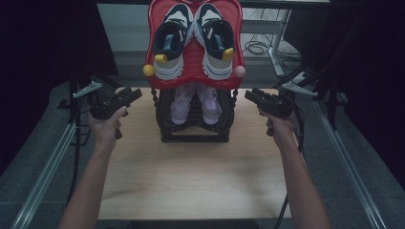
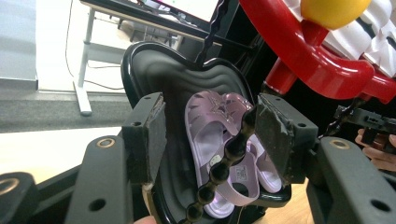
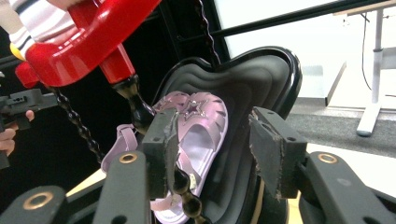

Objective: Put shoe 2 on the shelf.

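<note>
A two-tier shoe rack stands at the table's far middle. Its red top tray carries a pair of white and navy sneakers. The black lower tray holds lilac sandals. My left gripper hovers just left of the rack at the lower tray's height, open, with the sandals and a black beaded post seen between its jaws but untouched. My right gripper hovers just right of the rack, open, looking at a sandal on the black tray.
A yellow ball and a pink ball cap the red tray's front corners. The wooden table stretches bare in front of the rack. Metal rails run along both sides; a desk frame and cables lie beyond.
</note>
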`<state>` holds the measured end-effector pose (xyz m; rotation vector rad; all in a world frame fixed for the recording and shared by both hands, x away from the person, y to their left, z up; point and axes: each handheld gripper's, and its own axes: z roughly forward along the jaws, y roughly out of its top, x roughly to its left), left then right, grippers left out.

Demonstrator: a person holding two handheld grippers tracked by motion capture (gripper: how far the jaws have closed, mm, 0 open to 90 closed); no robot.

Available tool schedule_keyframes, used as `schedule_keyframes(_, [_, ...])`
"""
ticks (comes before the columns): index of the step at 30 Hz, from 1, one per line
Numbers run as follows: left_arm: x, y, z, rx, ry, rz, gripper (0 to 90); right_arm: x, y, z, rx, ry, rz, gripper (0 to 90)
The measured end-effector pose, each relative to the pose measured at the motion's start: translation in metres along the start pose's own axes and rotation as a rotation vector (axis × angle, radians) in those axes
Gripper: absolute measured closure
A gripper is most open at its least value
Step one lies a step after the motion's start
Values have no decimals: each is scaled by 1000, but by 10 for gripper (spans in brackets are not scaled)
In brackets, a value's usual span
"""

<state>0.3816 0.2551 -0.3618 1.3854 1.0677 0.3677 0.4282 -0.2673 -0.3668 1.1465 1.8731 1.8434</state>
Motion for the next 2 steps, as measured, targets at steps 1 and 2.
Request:
schedule_keyframes(1, [0, -1, 0, 4, -1, 0, 434, 0, 0, 0, 5, -1, 0, 514])
schedule_keyframes(2, [0, -2, 1, 6, 0, 0, 432, 0, 0, -1, 11, -3, -3, 511])
